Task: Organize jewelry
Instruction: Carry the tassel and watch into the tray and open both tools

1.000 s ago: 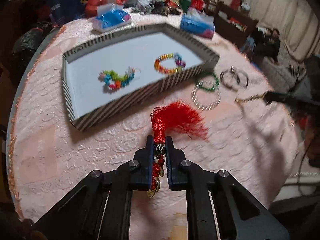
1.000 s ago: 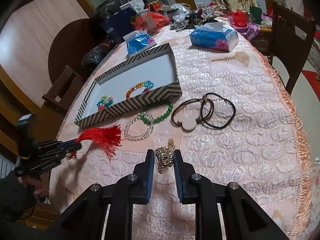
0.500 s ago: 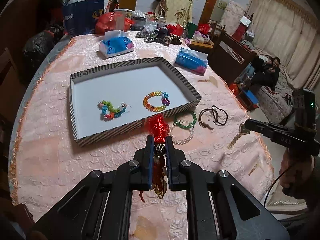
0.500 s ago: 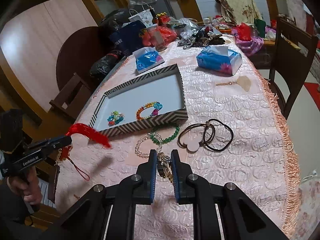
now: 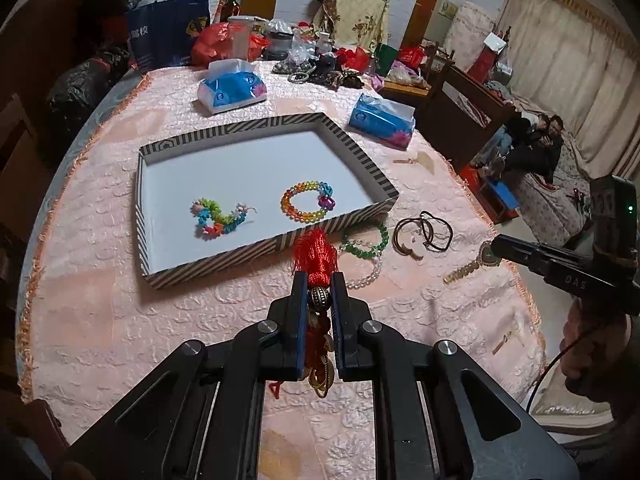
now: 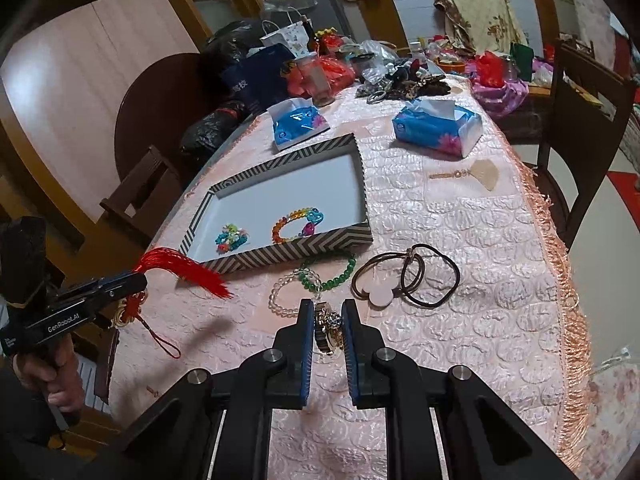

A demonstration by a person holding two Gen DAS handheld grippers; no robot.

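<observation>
While the left gripper [image 5: 316, 294] clamps the red tassel charm [image 5: 315, 254] by its metal bead above the table [image 5: 120, 300], short of the striped tray [image 5: 352, 222], the right gripper [image 6: 327, 328] pinches a gold watch [image 6: 330, 330]; both look light, limp, swing-prone.

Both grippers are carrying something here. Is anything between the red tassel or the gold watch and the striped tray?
Only the tray's near wall, which both must clear. The left gripper holds the red tassel just short of it; the right gripper holds the gold watch farther back, with the green bracelet and clear bracelet lying between.
</observation>
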